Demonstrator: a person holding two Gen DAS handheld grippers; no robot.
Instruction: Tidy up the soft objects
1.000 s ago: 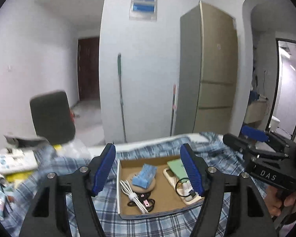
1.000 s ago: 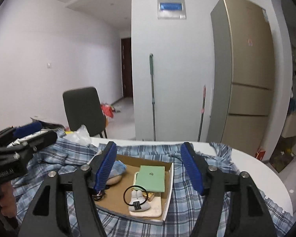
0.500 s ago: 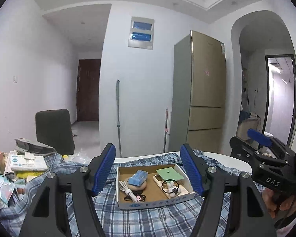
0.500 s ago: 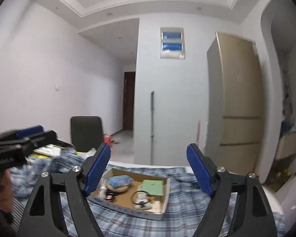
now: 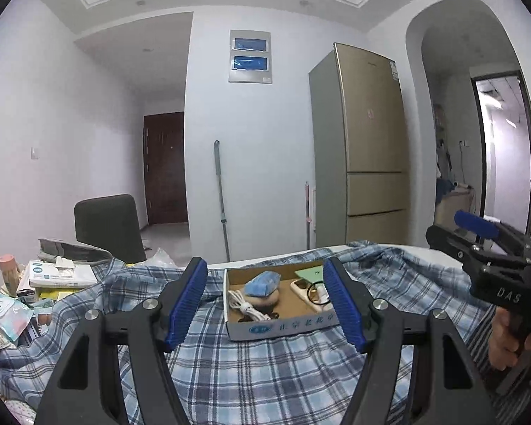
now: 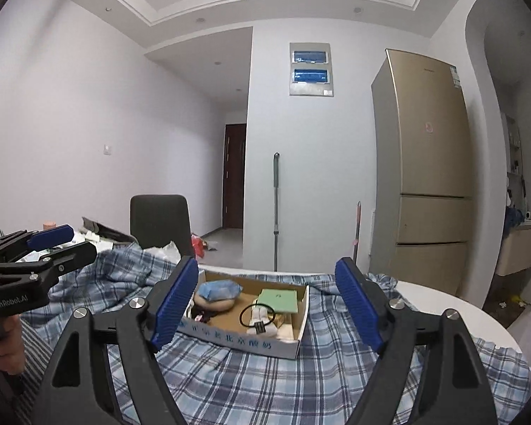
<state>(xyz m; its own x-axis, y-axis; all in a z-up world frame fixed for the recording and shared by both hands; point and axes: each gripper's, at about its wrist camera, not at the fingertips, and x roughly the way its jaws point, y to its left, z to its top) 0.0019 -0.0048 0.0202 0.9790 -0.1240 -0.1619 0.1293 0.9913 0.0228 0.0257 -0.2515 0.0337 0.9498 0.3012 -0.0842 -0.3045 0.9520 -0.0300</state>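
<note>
A shallow cardboard box (image 5: 283,327) (image 6: 244,340) sits on a blue plaid cloth (image 5: 265,372) (image 6: 265,379). In it lie a blue soft pouch (image 5: 262,279) (image 6: 218,289) on a beige pad (image 5: 262,298) (image 6: 214,305), a white cable (image 5: 246,306), a green card (image 5: 309,272) (image 6: 279,299), a black ring (image 5: 317,292) (image 6: 257,315) and a white item (image 6: 263,318). My left gripper (image 5: 265,304) is open and empty, held back from the box. My right gripper (image 6: 267,306) is open and empty, also short of it.
A pile of packets and boxes (image 5: 53,272) lies on the table's left. A dark chair (image 5: 106,226) (image 6: 159,221) stands behind the table. A gold fridge (image 5: 361,148) (image 6: 424,173) and a mop handle (image 5: 221,202) stand by the far wall. The white table edge (image 6: 442,301) shows at right.
Both grippers have pulled back and up from the box; it now looks smaller and farther. Both stay open and empty.
</note>
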